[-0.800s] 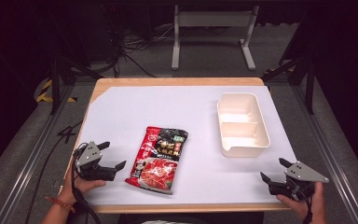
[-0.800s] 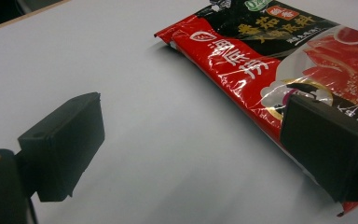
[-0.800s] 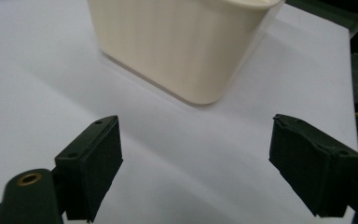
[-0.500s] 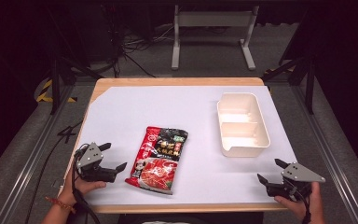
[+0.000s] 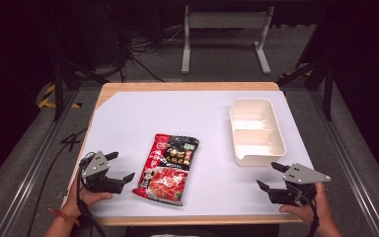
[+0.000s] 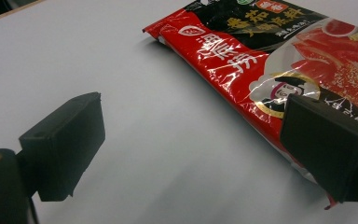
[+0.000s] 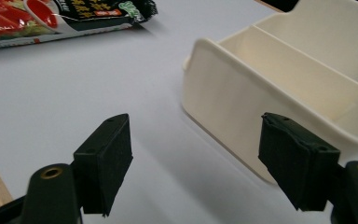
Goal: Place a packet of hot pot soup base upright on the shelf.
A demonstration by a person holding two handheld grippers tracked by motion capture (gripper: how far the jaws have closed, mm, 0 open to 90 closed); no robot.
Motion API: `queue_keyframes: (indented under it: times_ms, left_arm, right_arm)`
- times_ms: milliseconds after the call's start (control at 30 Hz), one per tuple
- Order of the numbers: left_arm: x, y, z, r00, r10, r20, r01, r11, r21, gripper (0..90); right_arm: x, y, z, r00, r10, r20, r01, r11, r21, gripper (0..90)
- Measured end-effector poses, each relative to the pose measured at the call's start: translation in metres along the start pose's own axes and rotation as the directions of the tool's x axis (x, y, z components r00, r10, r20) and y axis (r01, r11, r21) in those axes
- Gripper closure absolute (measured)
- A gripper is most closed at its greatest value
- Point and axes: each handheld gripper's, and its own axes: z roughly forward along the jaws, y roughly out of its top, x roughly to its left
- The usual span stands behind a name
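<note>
Left gripper: I am holding my black two-jaw left gripper [image 5: 117,168] at the lower left of the high view, jaws spread wide and gripping nothing; my left hand [image 5: 81,198] is wrapping its rear end near the table's bottom edge.
Left gripper view: my jaws are rising from the bottom corners with bare white surface between them; the right-hand jaw is overlapping the lower edge of the packet [image 6: 279,70] in the frame, and I cannot tell whether it is touching it.
Right gripper: I am holding my black two-jaw right gripper [image 5: 271,177] at the lower right of the high view, jaws wide apart and empty, with my right hand [image 5: 310,210] behind it.
Right gripper view: the jaws are framing the near end wall of the tray [image 7: 242,107], which is sitting apart from both of them.
Packet: a glossy red and black plastic food packet [image 5: 169,167] is lying flat, slightly tilted, at the lower centre of the high view, just right of my left gripper; its upper band is black with a green patch and printed characters, its lower part is showing red food imagery, and its film is catching light.
Tray: a cream rectangular plastic tray with two compartments [image 5: 237,129] is sitting empty at the centre right of the high view, well apart from the packet.
Table: a white-topped table with a wooden edge [image 5: 128,113] is carrying everything.
</note>
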Motion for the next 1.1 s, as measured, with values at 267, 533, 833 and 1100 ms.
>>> queue_keyframes:
  times_ms: [267,533,833,1100]
  left_arm:
    - [-0.001,0.000,0.001,0.9999,0.007,0.010,-0.007,1.0000,0.005,7.7]
    - [-0.001,0.000,0.000,0.9999,0.011,0.001,-0.011,0.9999,0.007,7.9]
    - [0.000,-0.001,0.001,0.9998,0.003,0.020,-0.003,1.0000,0.007,8.0]
    - [0.000,-0.001,0.002,0.9996,0.003,0.027,-0.003,0.9999,0.014,7.8]
  right_arm:
    - [0.020,0.049,0.021,0.9902,-0.110,-0.086,0.112,0.993,0.020,24.4]
    - [0.029,0.085,0.058,0.9766,-0.170,-0.132,0.179,0.982,0.057,24.7]
    - [0.036,0.112,0.102,0.9555,-0.198,-0.219,0.214,0.975,0.054,23.5]
    - [0.041,0.124,0.135,0.9466,-0.191,-0.260,0.218,0.972,0.081,23.2]
